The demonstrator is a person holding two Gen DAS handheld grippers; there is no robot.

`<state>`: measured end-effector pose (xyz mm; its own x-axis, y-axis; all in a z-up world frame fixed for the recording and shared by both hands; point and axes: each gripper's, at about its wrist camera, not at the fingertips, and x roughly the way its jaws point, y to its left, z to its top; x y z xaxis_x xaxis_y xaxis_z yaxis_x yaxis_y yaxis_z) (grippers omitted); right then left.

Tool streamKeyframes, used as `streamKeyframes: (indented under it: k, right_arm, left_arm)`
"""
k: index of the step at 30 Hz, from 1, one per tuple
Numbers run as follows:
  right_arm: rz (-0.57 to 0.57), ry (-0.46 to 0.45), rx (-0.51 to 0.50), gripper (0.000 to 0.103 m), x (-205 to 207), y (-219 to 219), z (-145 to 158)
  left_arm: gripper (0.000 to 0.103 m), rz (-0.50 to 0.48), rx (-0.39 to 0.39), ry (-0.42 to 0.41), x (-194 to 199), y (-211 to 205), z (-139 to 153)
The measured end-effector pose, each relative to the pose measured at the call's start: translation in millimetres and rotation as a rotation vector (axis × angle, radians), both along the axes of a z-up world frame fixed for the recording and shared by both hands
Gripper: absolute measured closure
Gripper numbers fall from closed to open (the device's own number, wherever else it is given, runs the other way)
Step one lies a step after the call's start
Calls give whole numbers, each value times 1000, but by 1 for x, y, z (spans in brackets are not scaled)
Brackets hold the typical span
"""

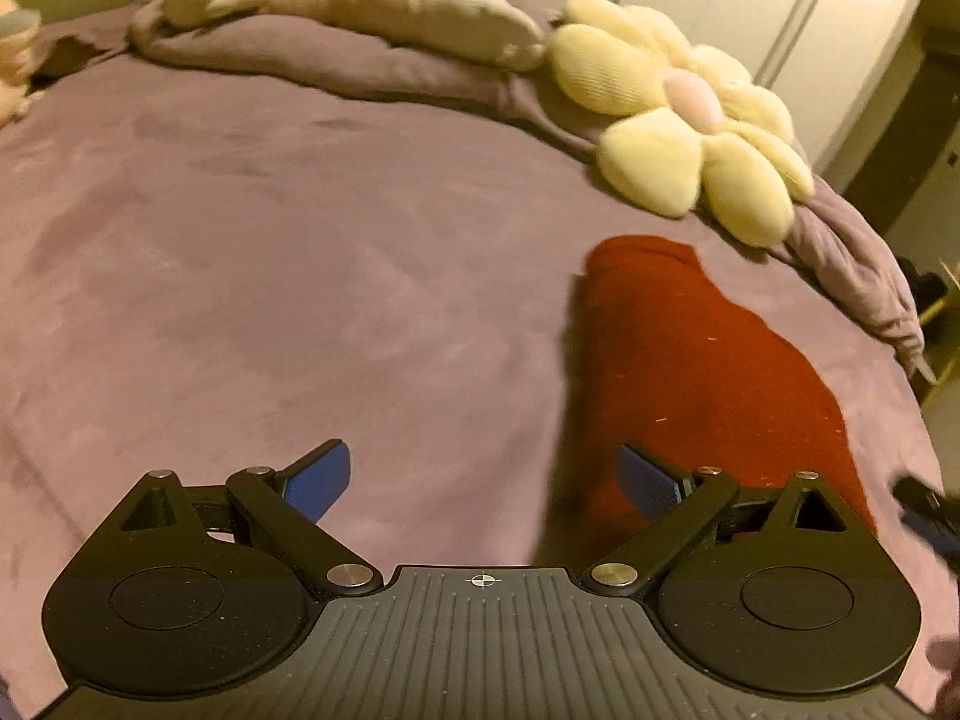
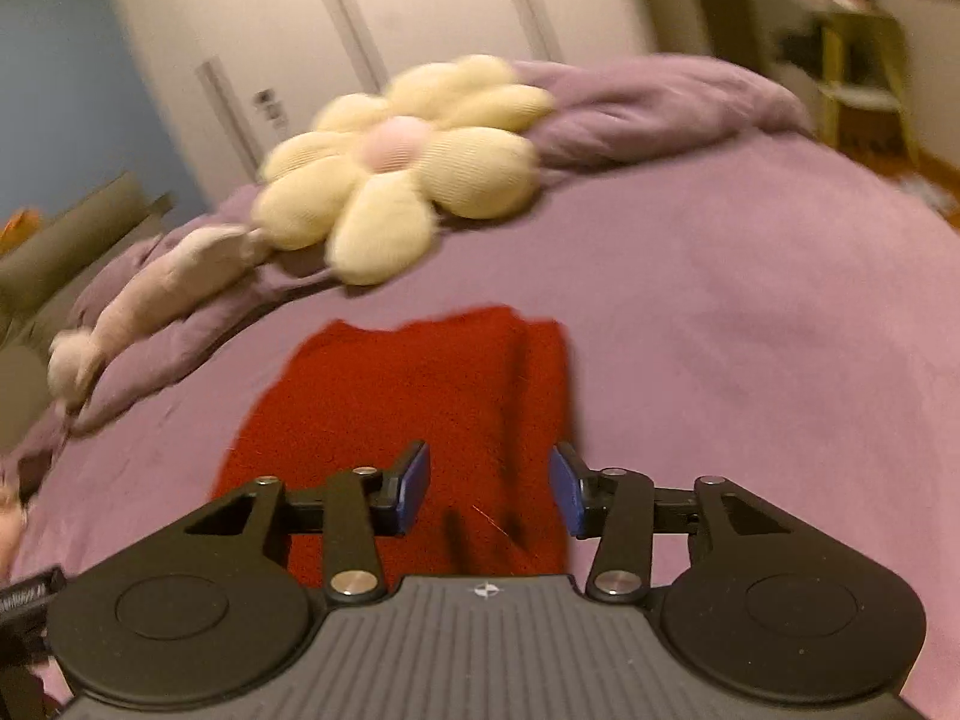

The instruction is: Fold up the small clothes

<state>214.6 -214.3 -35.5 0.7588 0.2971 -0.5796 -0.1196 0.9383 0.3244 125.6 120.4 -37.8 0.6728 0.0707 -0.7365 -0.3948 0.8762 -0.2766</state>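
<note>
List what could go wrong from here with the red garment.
1. The red garment lies loosely folded on the bedspread; the soft surface may let it slump open.
2. Both the left gripper and the right gripper are open with nothing held, so nothing pins the fold.
3. The flower cushion sits close behind; a push could bump it.

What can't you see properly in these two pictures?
- Red cloth: right wrist view, near end hidden behind the right gripper.
- Left wrist view: the left gripper covers part of it.
- Flower cushion: blurred.
- Plush toy: cut off by the left edge.
</note>
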Motion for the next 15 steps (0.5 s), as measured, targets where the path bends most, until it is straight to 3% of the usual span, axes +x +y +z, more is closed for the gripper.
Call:
streamKeyframes:
  k: [3,6,8,9,12,15]
  right_arm:
    - [110,-40,-105,74,25,36,1]
    - [166,-85,-229,77,47,63,-15]
    - [162,-30,-401,78,60,71,-41]
    - [159,-17,-422,79,64,68,-53]
    - [111,16,-303,76,65,49,-46]
    - [111,-6,-218,76,38,39,-27]
  left_arm:
    - [4,-27,21,13,14,-15,-3]
    - [4,-47,40,59,27,-23,-12]
    - [4,-65,77,78,32,-29,-18]
    - [3,-76,96,85,33,-30,-20]
    - [3,-76,126,98,33,-30,-22]
    - [3,-42,113,115,29,-27,-23]
